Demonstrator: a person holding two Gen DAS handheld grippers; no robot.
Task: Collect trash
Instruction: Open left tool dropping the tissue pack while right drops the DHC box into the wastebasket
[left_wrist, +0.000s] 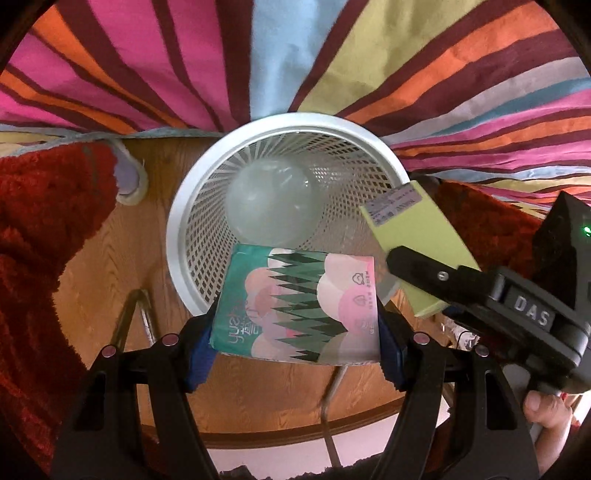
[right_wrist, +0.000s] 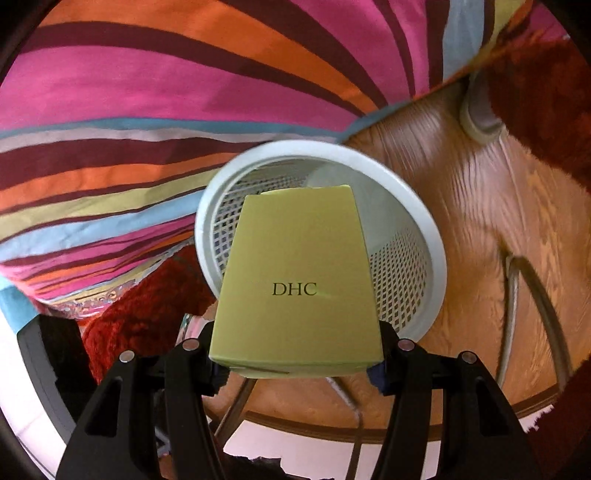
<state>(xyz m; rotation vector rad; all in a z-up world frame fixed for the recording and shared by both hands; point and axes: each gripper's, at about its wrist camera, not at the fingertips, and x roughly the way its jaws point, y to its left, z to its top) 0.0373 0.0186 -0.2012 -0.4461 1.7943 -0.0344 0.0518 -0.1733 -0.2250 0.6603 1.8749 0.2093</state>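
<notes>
Risk: your left gripper clamps the tissue pack, your right gripper the green DHC box, both over the white basket at frame centre. Release together and they may collide, bouncing off the rim.

One white mesh wastebasket is standing on the wooden tabletop. Inside it one pale balloon is lying. Over its rim two packages are hanging: one tissue pack and one green box.
</notes>
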